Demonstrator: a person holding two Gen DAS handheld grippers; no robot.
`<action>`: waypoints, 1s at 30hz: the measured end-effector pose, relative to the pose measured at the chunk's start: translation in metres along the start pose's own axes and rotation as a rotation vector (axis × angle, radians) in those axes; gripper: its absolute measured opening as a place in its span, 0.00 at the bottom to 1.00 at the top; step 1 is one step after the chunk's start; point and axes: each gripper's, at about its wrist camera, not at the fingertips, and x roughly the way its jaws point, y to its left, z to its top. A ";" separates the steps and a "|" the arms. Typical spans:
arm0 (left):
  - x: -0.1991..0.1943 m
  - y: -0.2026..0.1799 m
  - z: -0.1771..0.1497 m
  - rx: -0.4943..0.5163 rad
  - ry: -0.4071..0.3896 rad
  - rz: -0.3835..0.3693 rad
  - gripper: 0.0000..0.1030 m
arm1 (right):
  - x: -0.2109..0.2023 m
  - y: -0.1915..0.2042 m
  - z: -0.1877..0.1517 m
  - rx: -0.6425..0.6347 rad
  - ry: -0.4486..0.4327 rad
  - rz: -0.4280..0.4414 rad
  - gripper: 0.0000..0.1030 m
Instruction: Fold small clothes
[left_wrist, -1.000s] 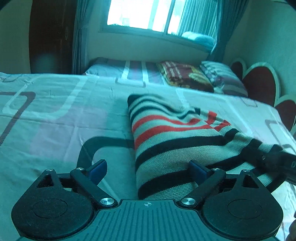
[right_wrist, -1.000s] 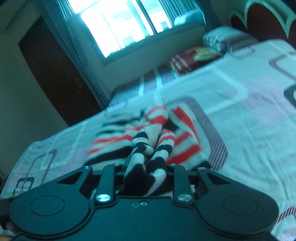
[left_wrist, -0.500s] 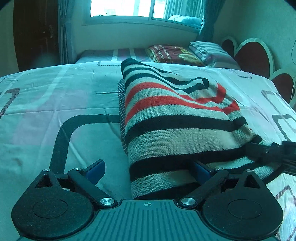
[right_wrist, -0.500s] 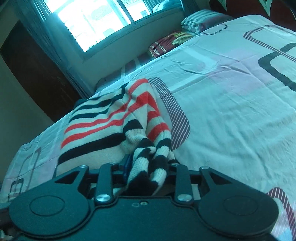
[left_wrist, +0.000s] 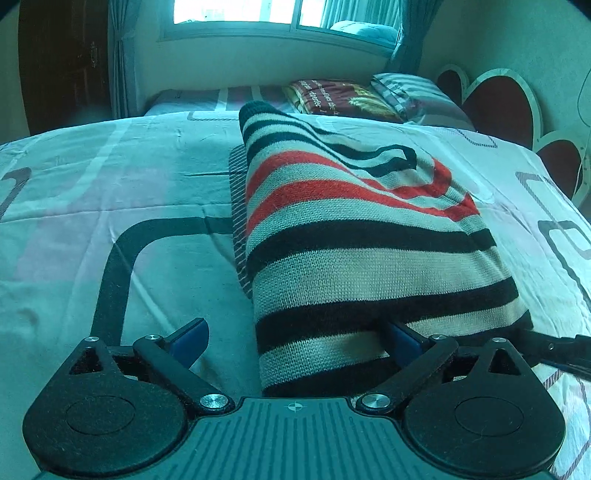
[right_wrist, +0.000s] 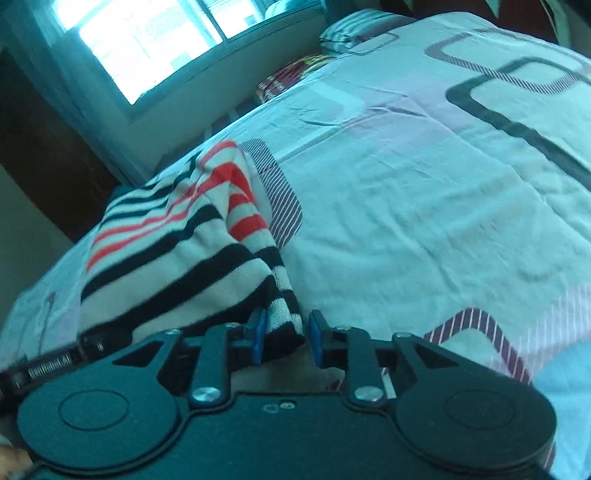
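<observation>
A striped knit sweater (left_wrist: 354, 236) in black, cream and red lies folded lengthwise on the bed. My left gripper (left_wrist: 295, 339) is open at its near end; the near hem lies between the wide-apart blue pads, covering the right one. In the right wrist view the sweater (right_wrist: 177, 258) lies to the left. My right gripper (right_wrist: 284, 336) has its jaws parted, with the sweater's near corner lying loosely between the blue pads.
The bed sheet (left_wrist: 110, 206) is pale with dark rounded-square patterns and spreads all around. Pillows and a folded red blanket (left_wrist: 332, 99) lie at the far end by the window. A heart-shaped headboard (left_wrist: 517, 107) stands on the right.
The right gripper has opened and let go of the bunched sweater end it was clamping. The sweater now lies lower and flatter on the bed. The left gripper stays open.
</observation>
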 end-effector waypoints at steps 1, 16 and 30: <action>-0.004 0.000 0.001 0.003 -0.005 -0.004 0.96 | -0.006 0.006 0.002 -0.035 -0.017 -0.010 0.25; -0.011 0.012 0.054 -0.063 -0.105 0.050 0.96 | 0.025 0.096 0.062 -0.269 -0.074 0.067 0.27; 0.029 0.014 0.064 -0.123 -0.059 0.036 0.96 | 0.067 0.076 0.059 -0.369 -0.043 0.007 0.15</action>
